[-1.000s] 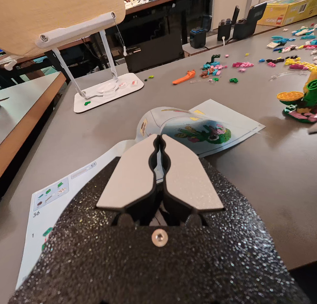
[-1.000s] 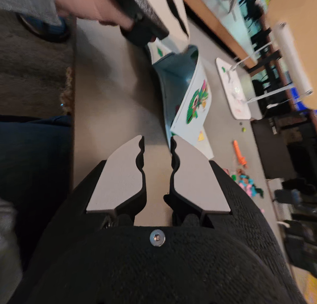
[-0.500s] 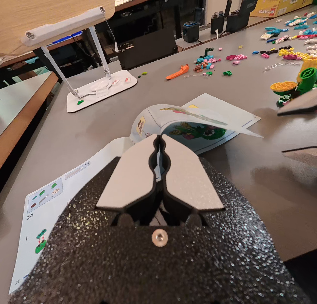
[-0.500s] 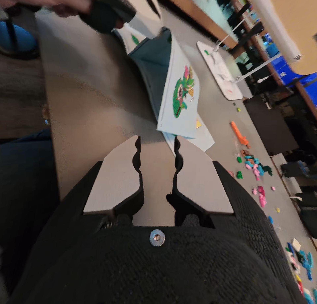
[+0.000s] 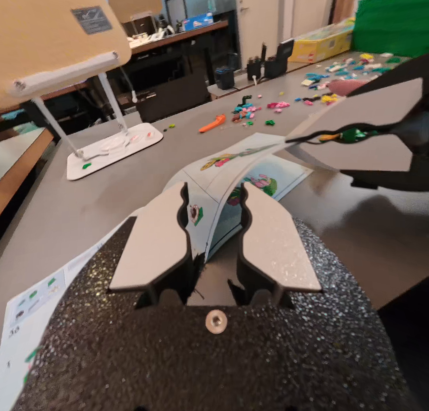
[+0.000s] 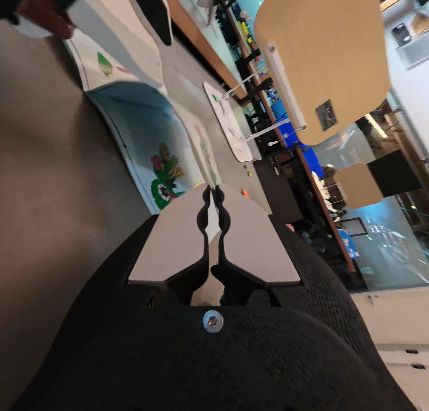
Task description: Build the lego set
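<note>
Left gripper (image 5: 213,205) low in frame, fingers spread, straddling arched booklet page (image 5: 222,174) without pressing. Right gripper (image 5: 287,141), right edge, pinched on that page's far edge. Beyond, upper middle, blurred, probably toy bricks (image 5: 246,115).

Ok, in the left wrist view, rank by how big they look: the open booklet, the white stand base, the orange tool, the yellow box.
1. Open booklet, though it is nearest the camera.
2. White stand base.
3. Yellow box, far off, so its true size is unsure.
4. Orange tool.
</note>
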`<control>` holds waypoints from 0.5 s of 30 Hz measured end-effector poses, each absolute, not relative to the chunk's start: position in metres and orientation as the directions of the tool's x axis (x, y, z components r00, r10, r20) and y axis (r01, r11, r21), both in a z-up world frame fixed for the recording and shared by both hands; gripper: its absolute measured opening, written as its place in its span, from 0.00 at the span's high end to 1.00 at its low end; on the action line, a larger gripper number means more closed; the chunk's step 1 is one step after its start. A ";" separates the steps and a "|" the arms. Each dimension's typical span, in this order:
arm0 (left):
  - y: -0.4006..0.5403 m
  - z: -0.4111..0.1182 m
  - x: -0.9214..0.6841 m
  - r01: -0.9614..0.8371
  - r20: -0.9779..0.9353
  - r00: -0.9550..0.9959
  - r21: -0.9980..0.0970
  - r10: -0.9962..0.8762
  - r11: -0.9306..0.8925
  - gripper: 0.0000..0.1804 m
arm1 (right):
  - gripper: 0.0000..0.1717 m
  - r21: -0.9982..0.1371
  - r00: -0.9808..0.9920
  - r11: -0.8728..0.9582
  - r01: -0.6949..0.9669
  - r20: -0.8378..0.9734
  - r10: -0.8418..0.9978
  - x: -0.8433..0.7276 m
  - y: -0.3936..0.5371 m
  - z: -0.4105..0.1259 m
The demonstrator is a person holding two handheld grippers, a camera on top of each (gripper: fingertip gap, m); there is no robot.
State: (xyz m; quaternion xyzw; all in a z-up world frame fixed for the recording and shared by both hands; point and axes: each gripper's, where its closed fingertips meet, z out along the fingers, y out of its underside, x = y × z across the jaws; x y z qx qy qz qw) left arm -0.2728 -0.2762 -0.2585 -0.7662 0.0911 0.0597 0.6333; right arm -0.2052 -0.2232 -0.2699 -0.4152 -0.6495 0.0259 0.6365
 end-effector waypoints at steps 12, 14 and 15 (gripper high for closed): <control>-0.239 -0.254 -0.259 -0.735 -0.745 0.658 -0.605 -0.109 -0.307 0.91 | 0.99 -0.433 0.100 0.805 0.406 0.896 0.432 -0.223 -0.237 -0.251; -0.238 -0.242 -0.275 -0.710 -0.757 0.653 -0.624 0.025 -0.327 1.00 | 0.96 -0.513 0.160 0.778 0.363 0.857 0.490 -0.227 -0.241 -0.239; -0.239 -0.237 -0.282 -0.683 -0.737 0.672 -0.655 0.072 -0.323 1.00 | 0.94 -0.555 0.198 0.758 0.343 0.831 0.519 -0.229 -0.240 -0.231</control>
